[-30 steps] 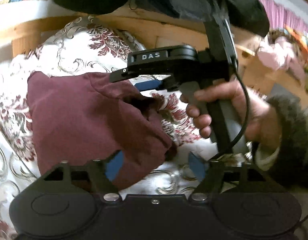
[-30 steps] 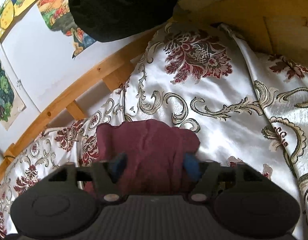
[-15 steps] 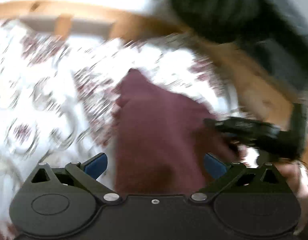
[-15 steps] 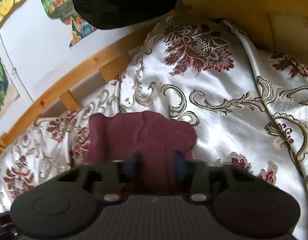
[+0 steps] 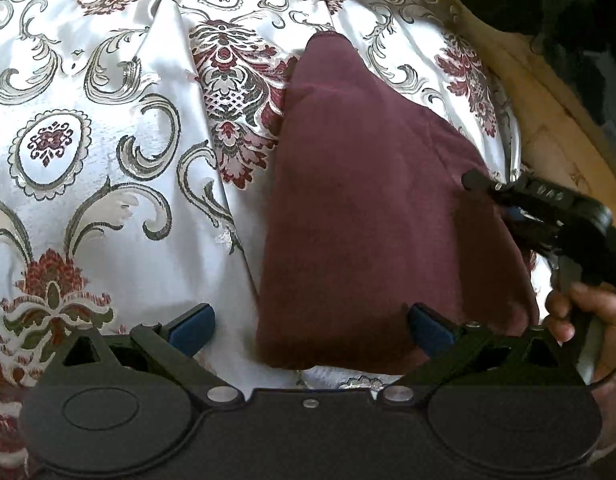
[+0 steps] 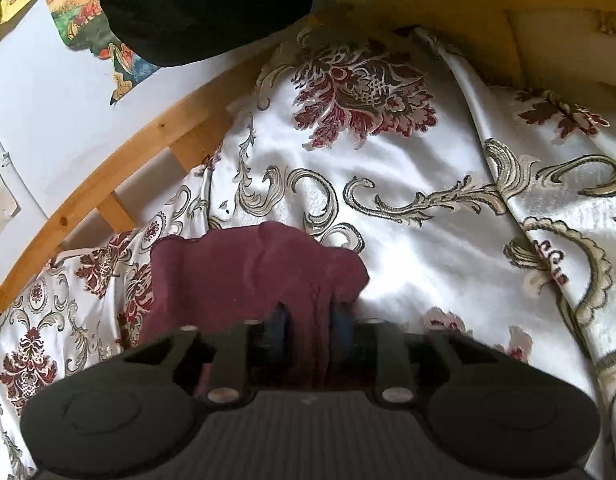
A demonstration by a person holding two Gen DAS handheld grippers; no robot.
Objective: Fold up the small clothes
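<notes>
Nearest the left wrist camera, the left gripper (image 5: 310,322) has its blue-padded fingers (image 5: 191,322) spread as wide as they go, having just been opening; nothing is pinched between them. The near hem of the small maroon knit garment (image 5: 372,208) lies between them, closer to the right-hand pad, which sits over the cloth without visibly pressing on it, while the left-hand pad hovers over the bare white satin bedspread with maroon and grey floral scrollwork (image 5: 107,152).

In the right wrist view, the right gripper (image 6: 310,328) has a bunched ridge of the maroon cloth between its fingers (image 6: 342,326), and the pads appear to bear on it from both sides; its jaws have just been opening a little, so the hold looks loose.

Farther off, the garment lies flat on the bed as a tapered, layered shape, which suggests at least one fold is laid. Its far corner still sticks out, so further folding and tidying seem to remain.

Beyond the bedspread, the pale wooden bed frame (image 6: 119,184) curves along the wall.
</notes>
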